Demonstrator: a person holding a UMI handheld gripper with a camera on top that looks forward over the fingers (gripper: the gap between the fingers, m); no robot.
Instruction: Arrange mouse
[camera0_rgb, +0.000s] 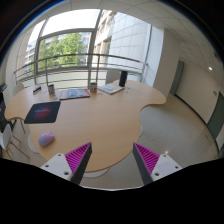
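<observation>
From the gripper view, the claw (112, 160) hangs open with nothing between its magenta pads (76, 158), high over a wooden tabletop (95, 115). The pale mouse (46, 139) lies well ahead and off to the left, near a dark mouse mat (42, 111).

Your gripper's (112, 160) finger pads (77, 158) are magenta with fine stripes. At ten o'clock, a light tan wooden table (95, 120) carries a black rectangular mouse mat (42, 111) and a pale lilac mouse (46, 140).
</observation>
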